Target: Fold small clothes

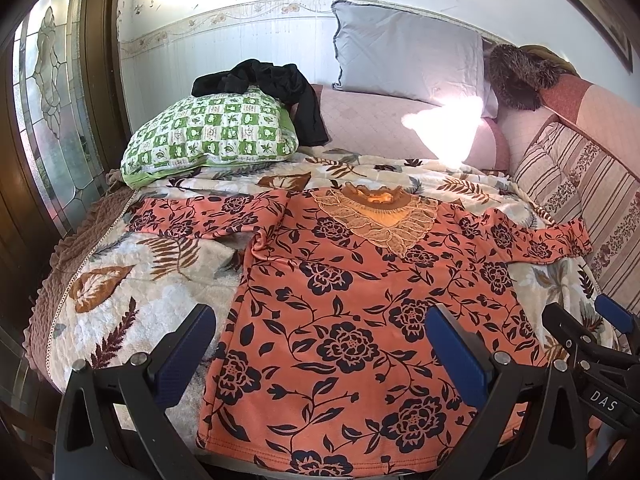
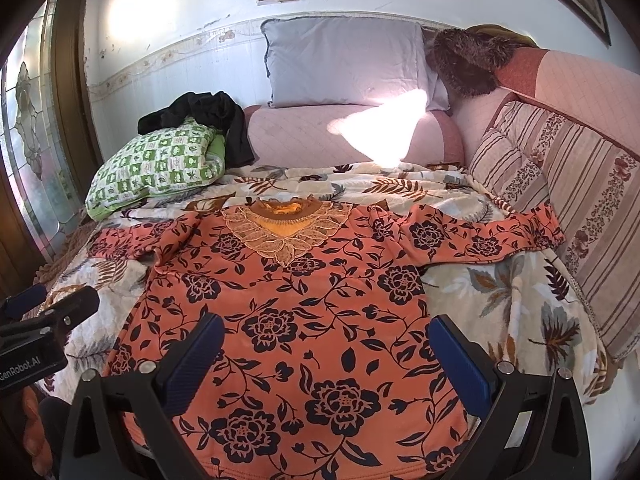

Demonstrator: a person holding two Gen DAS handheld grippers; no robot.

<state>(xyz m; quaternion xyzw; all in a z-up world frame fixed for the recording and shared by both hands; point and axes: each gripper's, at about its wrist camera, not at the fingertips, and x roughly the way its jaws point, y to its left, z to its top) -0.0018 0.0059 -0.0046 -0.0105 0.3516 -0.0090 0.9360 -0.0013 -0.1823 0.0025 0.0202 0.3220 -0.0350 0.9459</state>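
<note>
An orange long-sleeved top with dark blue flowers (image 1: 360, 312) lies spread flat, front up, on the bed, collar far, hem near; it also shows in the right wrist view (image 2: 304, 320). Both sleeves are stretched out sideways. My left gripper (image 1: 320, 344) is open and empty, hovering above the hem's left part. My right gripper (image 2: 326, 352) is open and empty above the hem's middle. The right gripper also shows at the right edge of the left wrist view (image 1: 588, 328), and the left gripper at the left edge of the right wrist view (image 2: 48, 308).
A leaf-patterned blanket (image 1: 132, 280) covers the bed. A green checked pillow (image 1: 212, 132) with a black garment (image 1: 276, 84) on it lies at the far left. A grey pillow (image 1: 408, 56) and pink bolster (image 1: 376, 128) line the wall. Striped cushions (image 2: 568, 184) stand at the right.
</note>
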